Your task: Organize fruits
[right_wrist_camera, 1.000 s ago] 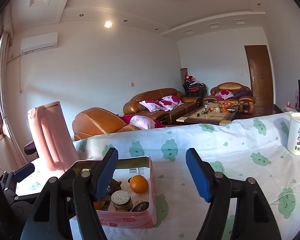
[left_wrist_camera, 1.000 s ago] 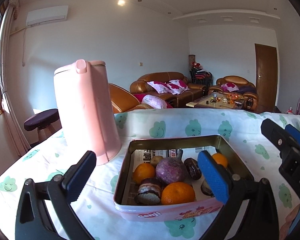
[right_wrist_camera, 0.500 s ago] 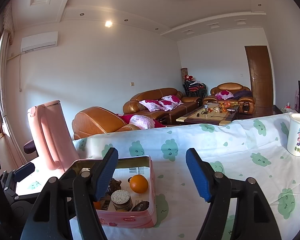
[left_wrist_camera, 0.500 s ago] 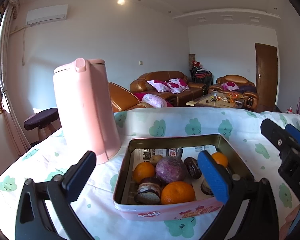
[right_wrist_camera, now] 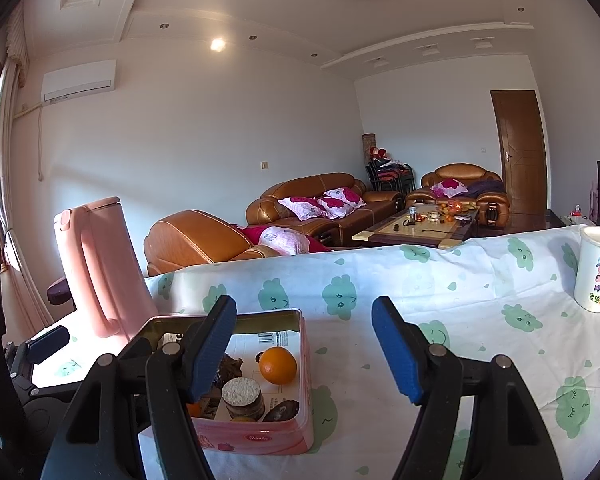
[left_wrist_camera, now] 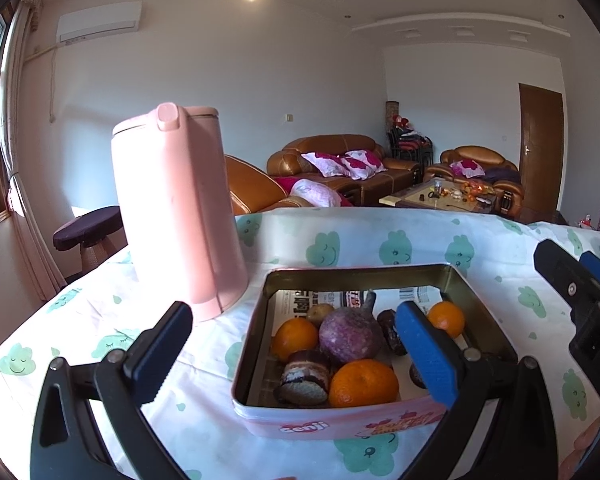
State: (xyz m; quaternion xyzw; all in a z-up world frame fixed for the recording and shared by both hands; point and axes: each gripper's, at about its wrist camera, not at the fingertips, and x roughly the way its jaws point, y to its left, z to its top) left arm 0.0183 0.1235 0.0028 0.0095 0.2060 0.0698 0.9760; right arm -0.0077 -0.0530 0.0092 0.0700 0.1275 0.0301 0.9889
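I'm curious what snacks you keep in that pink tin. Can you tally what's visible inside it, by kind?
Oranges: 3
Purple root vegetable: 1
Small brown potato-like piece: 1
Round layered cakes: 1
Dark brown pieces, kind unclear: 2
Total: 8 visible in the tin; the left gripper's fingers may hide more.

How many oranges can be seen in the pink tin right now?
3. One orange at the near wall, one orange on the left beside the purple root, one orange at the far right. Others may be hidden.
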